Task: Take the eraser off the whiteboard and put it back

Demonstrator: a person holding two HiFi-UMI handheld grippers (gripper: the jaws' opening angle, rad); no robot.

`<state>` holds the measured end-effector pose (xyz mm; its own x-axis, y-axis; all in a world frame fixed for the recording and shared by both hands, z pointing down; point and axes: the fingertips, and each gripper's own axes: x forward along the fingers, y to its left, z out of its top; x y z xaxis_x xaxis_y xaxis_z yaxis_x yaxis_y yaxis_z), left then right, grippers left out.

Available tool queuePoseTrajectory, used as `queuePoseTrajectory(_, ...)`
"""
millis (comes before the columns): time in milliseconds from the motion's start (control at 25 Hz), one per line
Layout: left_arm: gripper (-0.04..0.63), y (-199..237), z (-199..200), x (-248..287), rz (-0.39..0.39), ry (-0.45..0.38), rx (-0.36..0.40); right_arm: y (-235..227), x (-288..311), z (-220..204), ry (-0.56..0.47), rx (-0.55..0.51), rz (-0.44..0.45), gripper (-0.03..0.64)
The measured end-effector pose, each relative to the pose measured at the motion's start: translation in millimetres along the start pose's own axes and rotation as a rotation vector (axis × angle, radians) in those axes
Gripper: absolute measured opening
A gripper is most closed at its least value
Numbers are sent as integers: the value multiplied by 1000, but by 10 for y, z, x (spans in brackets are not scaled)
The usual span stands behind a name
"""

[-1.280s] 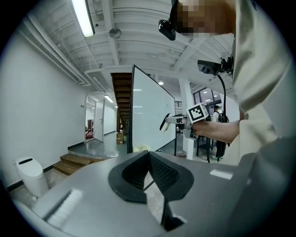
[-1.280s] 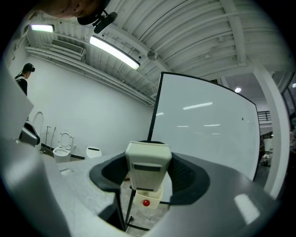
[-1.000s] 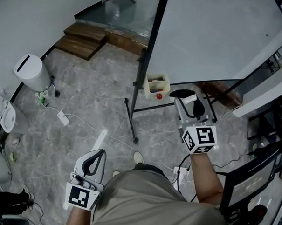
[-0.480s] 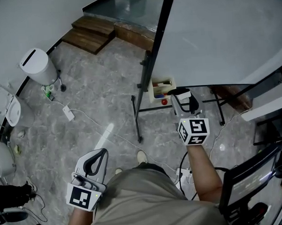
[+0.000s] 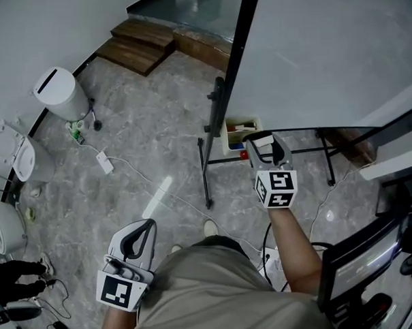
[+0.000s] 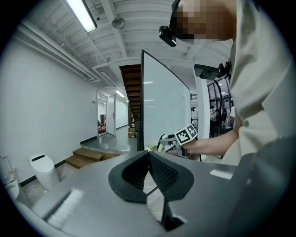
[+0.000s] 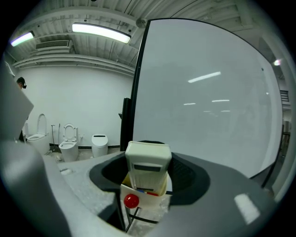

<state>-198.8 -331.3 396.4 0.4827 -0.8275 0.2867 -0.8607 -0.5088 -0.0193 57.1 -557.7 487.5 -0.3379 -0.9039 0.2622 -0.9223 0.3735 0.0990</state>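
One cream, rectangular plastic eraser (image 7: 148, 163) with a grey strip across its face stands upright between the jaws of the right gripper (image 5: 265, 140), which clamp its sides. Its lower end is at the mouth of one small cream box (image 7: 144, 204) on the stand beneath the black-framed whiteboard (image 7: 203, 102). One red ball (image 7: 131, 201) shows on the box front. Of the two grippers, the left gripper (image 6: 148, 154) hangs low beside the person's hip, its jaws closed together and empty.
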Motion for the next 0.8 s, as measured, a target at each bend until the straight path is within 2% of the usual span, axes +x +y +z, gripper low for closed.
queuePoseTrajectory(280,8,55,-19,-3,17,11,-24,-12,159,-226,31,6,-12,265)
queuePoseTrajectory(600,8,104,45,-17,47,12,7,-9,278,-422,57,5,-21,265)
queuePoseTrajectory(800,8,84,-32,-55,35,35,-5,-7,318,-483,56,3,-29,265)
